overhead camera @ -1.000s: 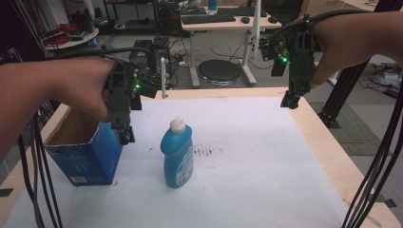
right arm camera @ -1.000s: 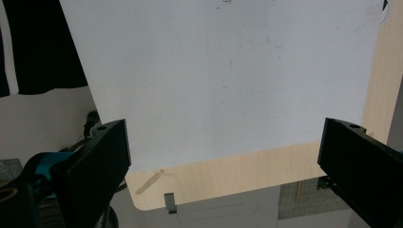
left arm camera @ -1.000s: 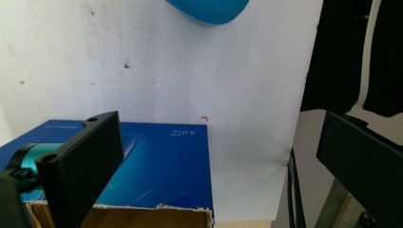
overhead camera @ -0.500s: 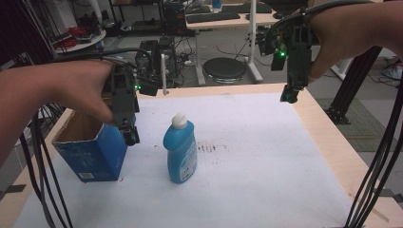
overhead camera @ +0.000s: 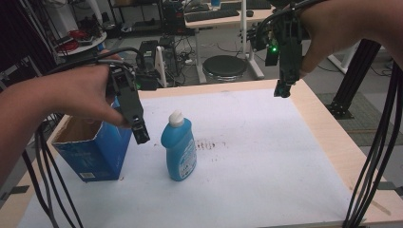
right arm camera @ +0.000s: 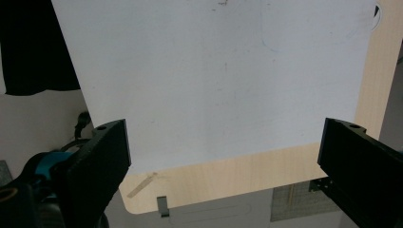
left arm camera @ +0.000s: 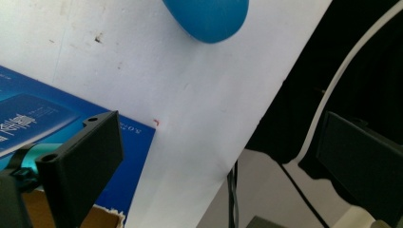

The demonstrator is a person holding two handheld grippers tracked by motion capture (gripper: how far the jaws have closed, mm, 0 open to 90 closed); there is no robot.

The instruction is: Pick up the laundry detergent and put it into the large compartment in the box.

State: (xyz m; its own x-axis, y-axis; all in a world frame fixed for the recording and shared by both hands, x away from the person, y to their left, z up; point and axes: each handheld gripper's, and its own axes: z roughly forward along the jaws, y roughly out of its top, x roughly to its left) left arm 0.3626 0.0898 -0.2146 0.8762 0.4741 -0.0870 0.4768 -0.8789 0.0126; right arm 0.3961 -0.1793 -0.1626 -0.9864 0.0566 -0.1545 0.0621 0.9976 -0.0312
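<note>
Since the earlier frames the left gripper [overhead camera: 140, 135] has come down and rightward, off the top of the blue box [overhead camera: 95, 149] toward the blue bottle [overhead camera: 179, 149]; the right gripper [overhead camera: 281, 90] has lifted slightly over the far right edge.

Nearest the person, the blue box stands open-topped at the left of the white sheet [overhead camera: 266, 156] covering the table [overhead camera: 328, 128]. The left gripper hangs just beside the box's right upper corner, between box and bottle, touching neither as far as can be told. Its jaws stand wide apart with nothing between them; in the left gripper view the box [left arm camera: 57, 118] lies under the left jaw and the bottle's base [left arm camera: 209, 16] lies ahead.

The bottle stands upright with a white cap, just right of the box, apart from it.

Farther off, the right gripper is held in the air above the table's far right edge, jaws wide apart and empty, well clear of the bottle.
</note>
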